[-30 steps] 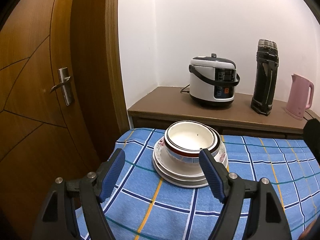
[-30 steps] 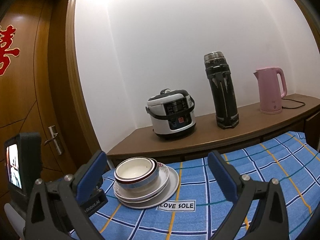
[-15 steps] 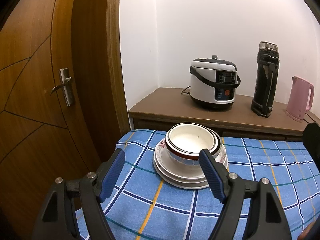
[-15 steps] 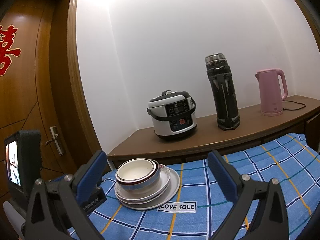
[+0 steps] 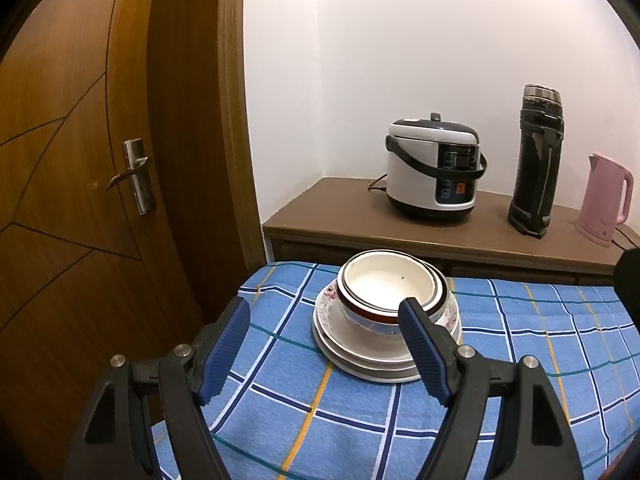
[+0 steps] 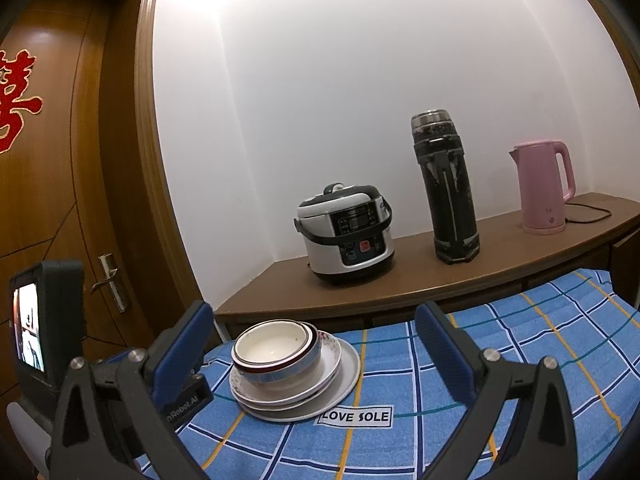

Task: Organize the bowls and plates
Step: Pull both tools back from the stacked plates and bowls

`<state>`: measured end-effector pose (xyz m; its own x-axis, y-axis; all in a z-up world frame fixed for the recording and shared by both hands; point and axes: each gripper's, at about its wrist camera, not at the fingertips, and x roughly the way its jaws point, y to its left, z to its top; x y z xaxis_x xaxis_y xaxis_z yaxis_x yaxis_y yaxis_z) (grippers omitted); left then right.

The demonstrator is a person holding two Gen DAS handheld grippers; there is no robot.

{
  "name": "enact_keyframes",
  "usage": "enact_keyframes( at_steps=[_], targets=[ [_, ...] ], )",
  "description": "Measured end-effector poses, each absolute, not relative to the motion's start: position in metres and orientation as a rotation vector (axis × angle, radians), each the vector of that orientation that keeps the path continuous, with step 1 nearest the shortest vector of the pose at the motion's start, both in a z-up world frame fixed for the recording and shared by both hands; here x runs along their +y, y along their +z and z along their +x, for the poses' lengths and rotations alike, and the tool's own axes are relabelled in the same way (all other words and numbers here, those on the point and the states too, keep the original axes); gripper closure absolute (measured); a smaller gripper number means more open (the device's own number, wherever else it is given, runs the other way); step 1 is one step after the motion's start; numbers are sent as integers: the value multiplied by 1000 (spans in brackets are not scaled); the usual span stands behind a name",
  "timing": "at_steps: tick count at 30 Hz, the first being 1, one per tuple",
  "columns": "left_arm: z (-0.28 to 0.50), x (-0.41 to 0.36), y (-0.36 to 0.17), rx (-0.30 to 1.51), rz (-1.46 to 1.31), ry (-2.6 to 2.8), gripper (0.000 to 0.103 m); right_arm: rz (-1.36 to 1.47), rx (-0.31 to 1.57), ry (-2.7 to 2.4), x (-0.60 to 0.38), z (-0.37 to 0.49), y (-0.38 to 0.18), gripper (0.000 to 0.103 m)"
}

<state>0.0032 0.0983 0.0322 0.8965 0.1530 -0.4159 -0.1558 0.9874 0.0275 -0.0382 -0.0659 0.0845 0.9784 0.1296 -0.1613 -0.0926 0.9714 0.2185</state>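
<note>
Blue checked cloth (image 6: 460, 364) — "LOVE SOLE" label (image 6: 355, 416)

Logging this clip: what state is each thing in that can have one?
left tongs: open, empty
right tongs: open, empty
bowls: nested, upright, on the plates
plates: stacked on the cloth
rice cooker: lid shut
thermos: upright, capped
kettle: lid shut
door: shut

The stacked bowls (image 5: 390, 292) and plates (image 5: 360, 354) look like glossy glazed ceramic, set on a soft, matt checked cloth (image 5: 520, 360). The door (image 5: 72, 200) is smooth varnished wood with a brushed metal handle (image 5: 136, 176). The kettle (image 6: 544, 192) looks like smooth pink plastic, and each tool's pads (image 5: 420, 350) are ribbed blue rubber.
</note>
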Motion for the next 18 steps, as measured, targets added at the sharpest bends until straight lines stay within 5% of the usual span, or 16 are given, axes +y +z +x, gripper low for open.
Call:
enact_keyframes(
  at_steps=[18],
  targets=[
    [7,97,31,451,-19,154,24,220,178,106,-73,-40,87,0]
  ],
)
